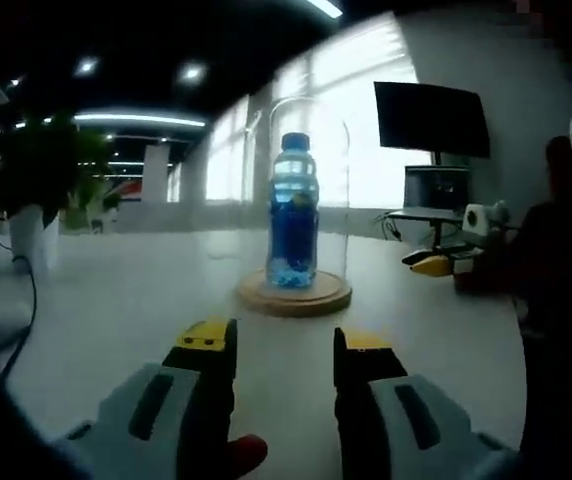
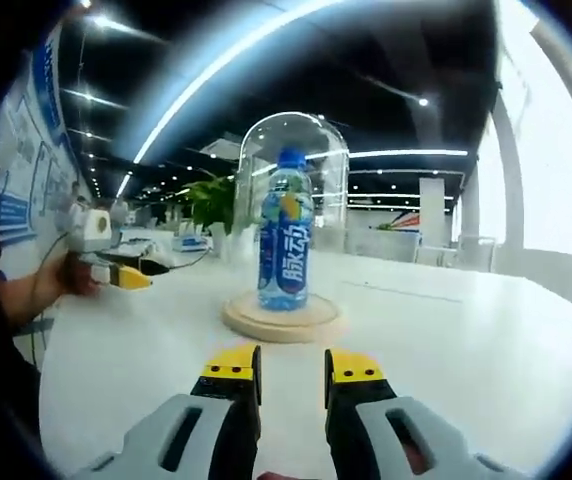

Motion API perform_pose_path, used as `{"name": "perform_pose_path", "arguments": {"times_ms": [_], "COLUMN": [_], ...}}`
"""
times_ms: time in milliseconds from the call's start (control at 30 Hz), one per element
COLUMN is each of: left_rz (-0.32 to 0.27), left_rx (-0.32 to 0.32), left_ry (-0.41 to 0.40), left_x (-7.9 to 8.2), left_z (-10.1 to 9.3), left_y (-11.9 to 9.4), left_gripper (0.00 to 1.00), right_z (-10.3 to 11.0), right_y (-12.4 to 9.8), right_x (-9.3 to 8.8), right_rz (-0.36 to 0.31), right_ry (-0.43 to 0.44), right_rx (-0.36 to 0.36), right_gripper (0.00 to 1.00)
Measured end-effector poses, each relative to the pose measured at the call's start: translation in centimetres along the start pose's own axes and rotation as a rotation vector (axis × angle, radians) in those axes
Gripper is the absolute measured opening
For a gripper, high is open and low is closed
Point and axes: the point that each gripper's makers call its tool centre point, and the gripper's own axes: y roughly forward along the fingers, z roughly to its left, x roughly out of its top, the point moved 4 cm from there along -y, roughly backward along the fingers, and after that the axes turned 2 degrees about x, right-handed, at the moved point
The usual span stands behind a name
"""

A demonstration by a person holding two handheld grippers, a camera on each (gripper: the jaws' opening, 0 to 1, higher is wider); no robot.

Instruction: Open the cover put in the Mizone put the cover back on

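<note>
Blue-labelled Mizone bottle (image 2: pixel 286 240) stands under the glass cover (image 2: pixel 293 160) on its wooden base (image 2: pixel 282 321) — both hand-held grippers released.

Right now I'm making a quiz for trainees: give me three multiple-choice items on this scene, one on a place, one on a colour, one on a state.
1. Where is the bottle?
A. lying on the table
B. upright on the wooden base, under the glass cover
C. in the left gripper

2. What colour is the bottle's cap?
A. blue
B. red
C. white

3. How are the right gripper's jaws?
A. shut on the bottle
B. shut on the cover
C. apart, holding nothing

Answers:
1 B: the bottle stands on the base with the cover over it.
2 A: the cap is blue.
3 C: there is a gap between the jaws, short of the base.
</note>
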Motion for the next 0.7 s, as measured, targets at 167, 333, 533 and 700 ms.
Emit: {"name": "perform_pose_path", "arguments": {"times_ms": [167,333,533,700], "left_rz": [0.003,0.018,0.023,0.026], "left_rx": [-0.008,0.0,-0.003,-0.002], "left_ry": [0.017,0.034,0.046,0.048], "left_x": [-0.08,-0.29,-0.37,-0.41], "left_z": [-0.26,-0.17,-0.31,-0.29], "left_y": [0.09,0.19,0.24,0.26], "left_gripper": [0.27,0.27,0.27,0.27], "right_z": [0.34,0.6,0.59,0.52], "right_y": [0.16,0.28,0.24,0.21], "right_x": [-0.13,-0.27,-0.25,-0.23], "right_rz": [0.01,0.021,0.021,0.019], "right_ry": [-0.031,-0.085,-0.079,-0.067], "right_rx": [0.016,0.016,0.02,0.019], "right_gripper": [0.18,0.18,0.18,0.18]}}
